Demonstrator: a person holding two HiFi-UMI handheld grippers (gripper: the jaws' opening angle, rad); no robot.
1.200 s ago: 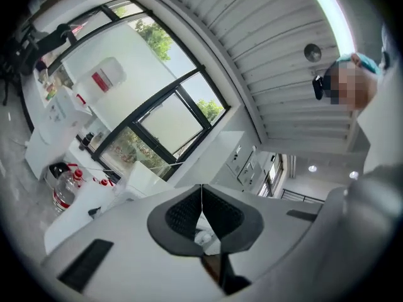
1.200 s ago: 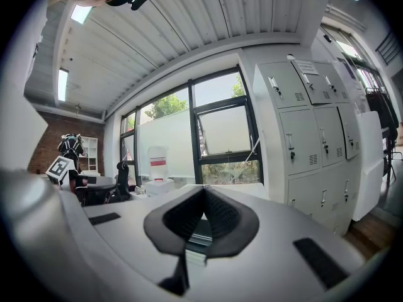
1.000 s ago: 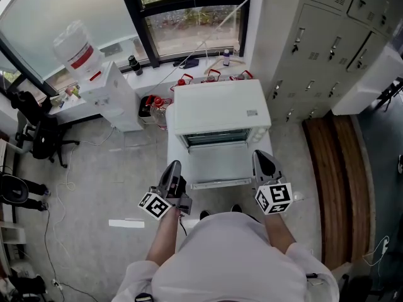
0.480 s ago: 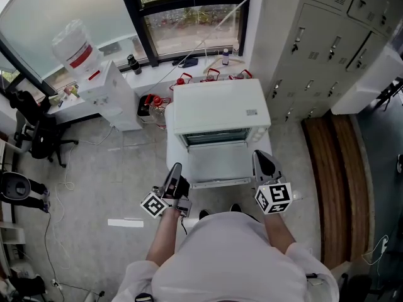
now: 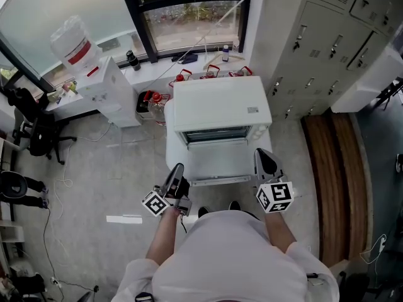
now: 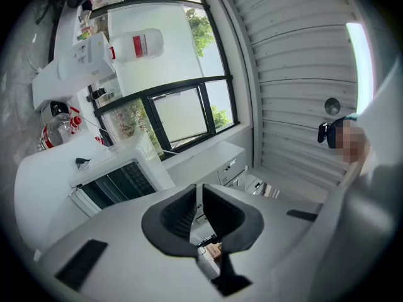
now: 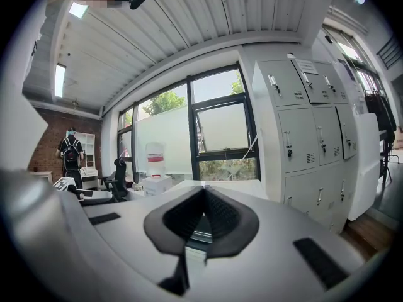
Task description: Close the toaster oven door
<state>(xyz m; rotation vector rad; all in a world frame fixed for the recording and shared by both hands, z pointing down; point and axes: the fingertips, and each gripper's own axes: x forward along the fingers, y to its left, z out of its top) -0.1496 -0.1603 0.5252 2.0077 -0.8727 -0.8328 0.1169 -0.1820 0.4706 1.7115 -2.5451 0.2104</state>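
White toaster oven (image 5: 220,109), door (image 5: 217,162) down | grey floor (image 5: 94,168), lockers (image 5: 315,43) | left gripper (image 5: 178,168), right gripper (image 5: 263,155): jaws closed, empty

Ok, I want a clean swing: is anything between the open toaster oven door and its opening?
Nothing visible does. The folded-down door is bare, nothing sticks out of the oven opening, and the left gripper and right gripper sit beside its front corners.
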